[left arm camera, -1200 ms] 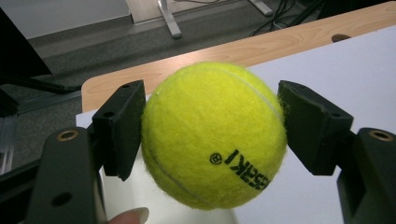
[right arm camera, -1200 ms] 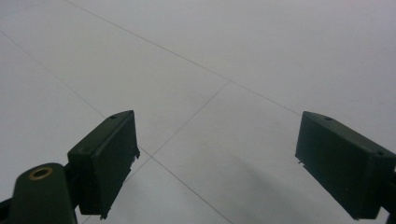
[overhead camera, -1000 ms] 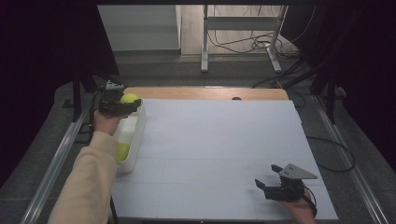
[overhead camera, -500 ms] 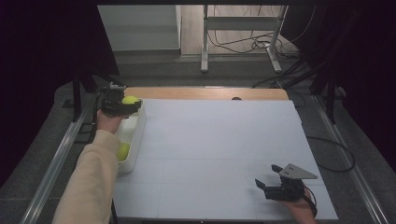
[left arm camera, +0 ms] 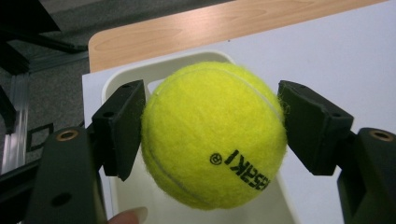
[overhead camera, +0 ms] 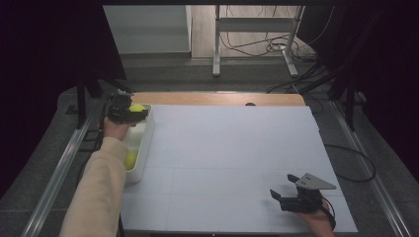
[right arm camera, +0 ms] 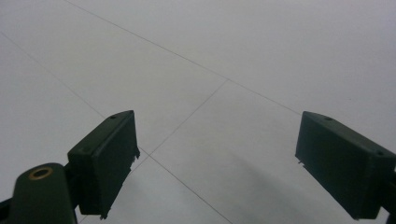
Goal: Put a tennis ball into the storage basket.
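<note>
A yellow tennis ball sits between the jaws of my left gripper, which is shut on it just above the far end of a white bin at the table's left edge. Both pads press the ball's sides. A second tennis ball lies inside the bin nearer to me. My right gripper rests open near the front right of the white table, with nothing between its jaws.
A strip of bare wood runs along the table's far edge, with a small dark spot on it. Metal rails flank the table on both sides. Cables and a table frame lie on the floor beyond.
My left gripper has sunk a little with the ball toward the far end of the bin. The right gripper has stayed put.
</note>
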Available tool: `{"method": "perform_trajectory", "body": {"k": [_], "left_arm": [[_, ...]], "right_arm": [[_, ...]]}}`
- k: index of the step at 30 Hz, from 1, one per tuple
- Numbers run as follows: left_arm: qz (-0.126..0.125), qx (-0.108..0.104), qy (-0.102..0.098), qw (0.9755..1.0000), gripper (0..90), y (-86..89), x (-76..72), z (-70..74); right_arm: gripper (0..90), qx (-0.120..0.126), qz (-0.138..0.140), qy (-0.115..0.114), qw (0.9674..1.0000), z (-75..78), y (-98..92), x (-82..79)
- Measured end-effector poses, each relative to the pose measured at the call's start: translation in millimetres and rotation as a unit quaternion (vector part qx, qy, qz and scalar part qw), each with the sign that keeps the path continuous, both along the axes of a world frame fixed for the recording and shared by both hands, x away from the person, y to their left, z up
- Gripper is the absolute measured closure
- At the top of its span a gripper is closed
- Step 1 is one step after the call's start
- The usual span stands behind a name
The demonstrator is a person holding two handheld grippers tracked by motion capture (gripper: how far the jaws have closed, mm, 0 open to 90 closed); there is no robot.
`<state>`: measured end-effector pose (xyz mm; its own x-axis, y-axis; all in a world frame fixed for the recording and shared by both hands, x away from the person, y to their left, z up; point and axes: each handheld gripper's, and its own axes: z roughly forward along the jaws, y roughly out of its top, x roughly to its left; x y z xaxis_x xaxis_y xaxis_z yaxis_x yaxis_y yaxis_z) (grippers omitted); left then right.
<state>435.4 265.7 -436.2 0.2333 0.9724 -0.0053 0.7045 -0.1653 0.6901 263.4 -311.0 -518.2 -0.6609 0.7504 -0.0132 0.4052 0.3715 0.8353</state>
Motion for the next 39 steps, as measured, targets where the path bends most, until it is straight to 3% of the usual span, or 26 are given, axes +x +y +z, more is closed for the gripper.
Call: {"method": "perform_trajectory", "body": {"k": [11, 25, 29, 36, 39], "left_arm": [[0.006, 0.002, 0.017, 0.9998, 27.4, 3.3, 2.4, -9.6], [0.003, 0.005, 0.016, 0.9999, 26.8, 1.6, 2.3, -9.1], [0.006, 0.000, 0.004, 1.0000, 15.4, 1.7, 2.0, -7.7], [-0.008, -0.015, -0.007, 0.9998, 13.8, -0.9, -3.2, -1.8], [-0.020, -0.010, -0.008, 0.9997, 13.9, -4.1, -7.6, 1.5]], "right_arm": [[13.4, -0.002, 0.000, 0.001, 1.0000, 0.0, -0.1, 0.1], [13.5, -0.002, 0.001, 0.000, 1.0000, 0.0, -0.1, 0.0], [13.4, -0.001, 0.000, 0.000, 1.0000, -0.1, -0.1, 0.2], [13.4, -0.003, 0.000, 0.000, 1.0000, 0.0, 0.0, 0.0], [13.4, -0.003, 0.001, 0.000, 1.0000, 0.1, 0.0, -0.2]]}}
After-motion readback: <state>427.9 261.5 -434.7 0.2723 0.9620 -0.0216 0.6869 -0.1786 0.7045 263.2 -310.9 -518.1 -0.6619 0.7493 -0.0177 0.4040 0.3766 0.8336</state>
